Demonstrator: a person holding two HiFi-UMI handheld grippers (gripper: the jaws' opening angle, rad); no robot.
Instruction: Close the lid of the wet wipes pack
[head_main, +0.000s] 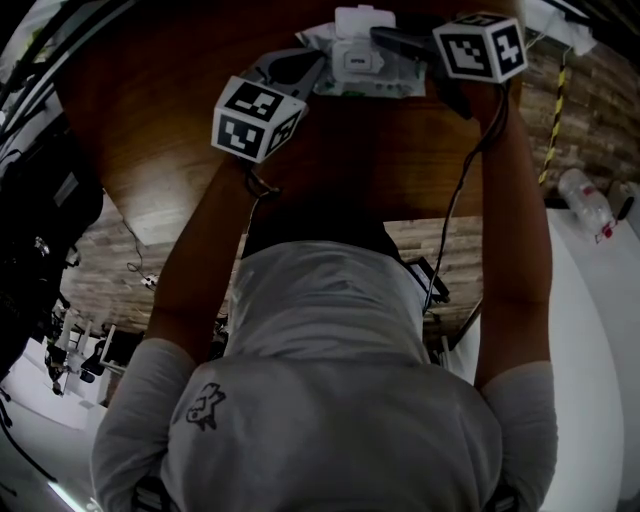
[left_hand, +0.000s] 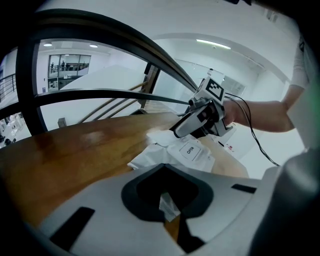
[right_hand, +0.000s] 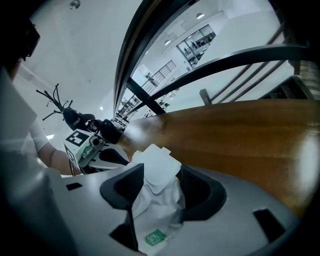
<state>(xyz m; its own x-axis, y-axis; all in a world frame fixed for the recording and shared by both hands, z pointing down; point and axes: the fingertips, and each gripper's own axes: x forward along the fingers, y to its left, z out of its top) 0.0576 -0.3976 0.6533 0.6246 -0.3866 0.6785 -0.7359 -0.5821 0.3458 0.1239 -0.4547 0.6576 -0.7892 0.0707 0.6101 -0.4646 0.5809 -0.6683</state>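
I am watching the wet wipes pack (head_main: 375, 84) lying on the wooden table (head_main: 150, 120), at twelve o'clock in the head view. Its lid (head_main: 362, 20) is standing open at the pack's twelve o'clock edge.

The left gripper (left_hand: 167, 206) is sitting at about eight o'clock of the pack. Its jaws are pinching a white corner of the wrapper in a narrow gap. The rest of the pack is lying ahead of it, with the OPEN label (left_hand: 192, 149) facing up.

The right gripper (right_hand: 157, 184) is sitting at about two o'clock of the pack. Its jaws are standing apart, one on each side of the pack, with the crumpled wrapper and the raised lid between them. The wrapper is touching the jaw at nine o'clock in the right gripper view, and I am not able to tell whether the jaws are squeezing it.
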